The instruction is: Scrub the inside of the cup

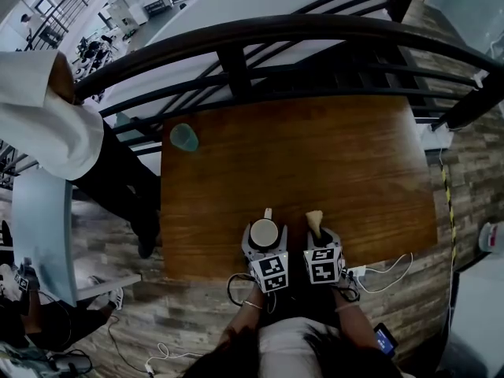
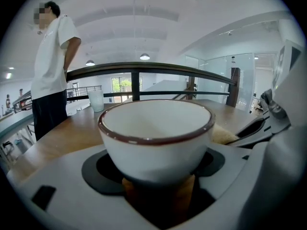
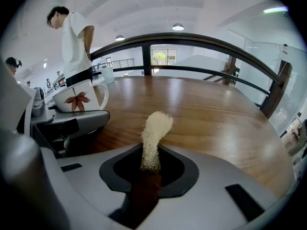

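**Cup** [image 1: 264,231]: white, with a dark red-brown rim, a red leaf motif on its side and one handle. It stands upright with its mouth up, near the edge of the tabletop [image 1: 315,156] closest to you. In the head view the handle points away from you. What shows of the inside is plain white. You cannot tell from any view whether its base touches the wood.

**Left gripper** [image 1: 264,244]: your jaws stand wide, one on each side of the cup's lower wall, and hold it between them.

**Scrubber** [image 3: 154,138]: a pale, fibrous strip like loofah. It stands up out of your right jaws, its fluffy tip bent over to the right in the right gripper view. It is just beside the cup on the right, outside it and not touching it.

**Right gripper** [image 1: 317,241]: your jaws are drawn nearly together, pinching the lower end of the scrubber. It sits just beside your left gripper.

**Tumbler** [image 1: 184,137]: translucent and pale green, at the far left corner of the tabletop, well apart from the cup.

**Railing** [image 1: 236,38]: dark, curved, running along the far side of the tabletop.

**Person** [image 2: 50,61]: in a white shirt and dark trousers, standing left of the tabletop.

**Cable** [image 1: 386,278]: white, lying on the floor to your right.
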Tool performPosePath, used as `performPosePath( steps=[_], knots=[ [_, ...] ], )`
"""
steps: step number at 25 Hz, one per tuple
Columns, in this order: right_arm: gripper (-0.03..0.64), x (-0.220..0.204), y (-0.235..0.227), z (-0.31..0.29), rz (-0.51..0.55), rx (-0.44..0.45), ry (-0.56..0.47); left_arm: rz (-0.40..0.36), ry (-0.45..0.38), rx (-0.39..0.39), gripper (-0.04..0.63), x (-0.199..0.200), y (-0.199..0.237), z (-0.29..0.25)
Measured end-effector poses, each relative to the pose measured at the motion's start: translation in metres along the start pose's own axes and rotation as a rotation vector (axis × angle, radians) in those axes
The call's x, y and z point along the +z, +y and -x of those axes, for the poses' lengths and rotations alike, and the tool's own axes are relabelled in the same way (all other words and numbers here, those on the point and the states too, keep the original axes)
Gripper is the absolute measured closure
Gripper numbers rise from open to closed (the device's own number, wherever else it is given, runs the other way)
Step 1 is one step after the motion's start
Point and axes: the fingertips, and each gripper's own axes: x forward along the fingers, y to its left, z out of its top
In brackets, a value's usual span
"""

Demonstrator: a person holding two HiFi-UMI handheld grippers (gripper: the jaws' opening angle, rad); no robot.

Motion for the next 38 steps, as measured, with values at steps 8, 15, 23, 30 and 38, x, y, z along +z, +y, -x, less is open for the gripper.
performPosePath(
  steps=[8,15,23,30,38],
  knots=[
    [0.531,0.006,-0.015,0.005,-0.015,0.008,-0.02,-0.026,-0.042,-0.016,0.192,0.029,0.001,0.005],
    [0.535,0.017,-0.023,0.016,0.004,0.016,-0.044,-0.041,-0.028,-0.029,0.192,0.03,-0.006,0.006],
    [0.537,0.036,-0.01,0.034,0.047,0.066,-0.091,-0.095,-0.032,-0.054,0.192,0.038,-0.009,0.014],
    [0.537,0.045,-0.005,0.058,0.094,0.103,-0.141,-0.151,-0.064,-0.076,0.192,0.049,-0.024,0.027],
    [0.537,0.066,0.001,0.101,0.099,0.198,-0.224,-0.264,-0.095,-0.105,0.192,0.063,-0.042,0.043]
  ],
)
